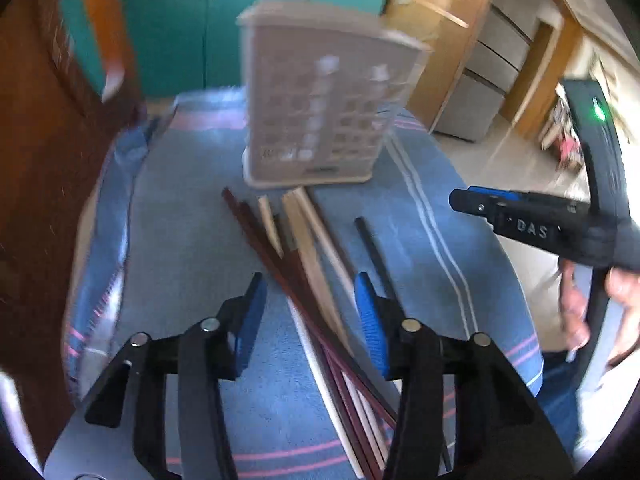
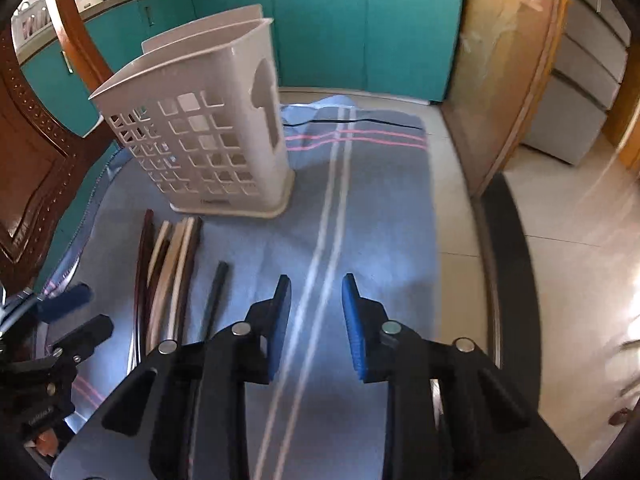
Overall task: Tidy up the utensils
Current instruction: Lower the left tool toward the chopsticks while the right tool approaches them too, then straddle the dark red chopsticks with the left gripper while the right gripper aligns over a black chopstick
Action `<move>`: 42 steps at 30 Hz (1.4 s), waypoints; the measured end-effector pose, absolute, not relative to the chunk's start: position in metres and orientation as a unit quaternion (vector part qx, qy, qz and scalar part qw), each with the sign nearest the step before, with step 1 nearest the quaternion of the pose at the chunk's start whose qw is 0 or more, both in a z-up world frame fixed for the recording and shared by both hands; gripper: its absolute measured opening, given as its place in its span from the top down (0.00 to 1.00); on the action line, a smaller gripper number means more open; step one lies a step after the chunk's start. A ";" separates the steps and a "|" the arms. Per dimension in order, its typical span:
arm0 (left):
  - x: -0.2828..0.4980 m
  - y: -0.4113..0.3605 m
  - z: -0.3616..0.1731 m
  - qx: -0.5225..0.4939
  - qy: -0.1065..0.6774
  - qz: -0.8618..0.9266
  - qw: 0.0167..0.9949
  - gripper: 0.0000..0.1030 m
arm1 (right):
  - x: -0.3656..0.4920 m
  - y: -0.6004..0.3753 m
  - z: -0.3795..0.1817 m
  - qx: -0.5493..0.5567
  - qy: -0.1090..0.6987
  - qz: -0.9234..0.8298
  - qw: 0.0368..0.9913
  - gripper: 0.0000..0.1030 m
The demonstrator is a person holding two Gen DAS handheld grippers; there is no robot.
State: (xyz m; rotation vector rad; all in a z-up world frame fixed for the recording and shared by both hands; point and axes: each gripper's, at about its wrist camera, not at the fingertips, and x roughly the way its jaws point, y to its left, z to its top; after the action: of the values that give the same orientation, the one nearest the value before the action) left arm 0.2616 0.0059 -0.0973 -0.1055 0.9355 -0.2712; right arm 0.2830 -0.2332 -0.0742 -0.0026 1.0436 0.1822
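Left wrist view shows the left gripper [image 1: 310, 320] with its blue-padded fingers [image 1: 250, 320] partly apart and nothing pinched between them; they hang over a bundle of chopsticks [image 1: 304, 248] that lies on the blue cloth [image 1: 192, 240] and runs from between the fingers away toward 12 o'clock. The sticks are a mix of dark red-brown and pale ones, and a single black stick [image 1: 374, 252] lies just beside them at about 1 o'clock, close to the right-hand finger. Whether either pad touches a stick I cannot tell. Beyond the far tips of the bundle, at 12 o'clock, a beige slotted holder [image 1: 320, 104] stands upright on the cloth, blurred. At 3 o'clock the right gripper [image 1: 464, 200] reaches in from the side, held by a hand [image 1: 576, 304]. From the right wrist view, that gripper's fingers [image 2: 358, 320] also stand partly apart with nothing between them, poised over bare cloth where two white stripes [image 2: 324, 240] run toward 12 o'clock. The chopsticks lie at 10 o'clock from those fingers, the holder stands at 11 o'clock just past their tips, and teal cupboard doors [image 2: 360, 24] fill the background behind it.
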 end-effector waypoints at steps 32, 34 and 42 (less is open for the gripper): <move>0.301 -0.010 -0.136 -0.111 0.497 -0.128 0.851 0.84 | 0.288 -0.220 -0.105 -0.030 0.549 0.122 0.826 0.88; 0.300 -0.014 -0.137 -0.115 0.498 -0.137 0.848 0.86 | 0.288 -0.223 -0.104 -0.030 0.548 0.121 0.827 0.87; 0.299 -0.011 -0.139 -0.113 0.505 -0.117 0.848 0.88 | 0.287 -0.213 -0.114 -0.035 0.545 0.121 0.829 0.87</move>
State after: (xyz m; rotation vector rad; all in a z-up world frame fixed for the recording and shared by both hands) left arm 0.2986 -0.0110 -0.1393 -0.2376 1.0637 -0.2476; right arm 0.2868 -0.2133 -0.1137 -0.0750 1.1578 0.2574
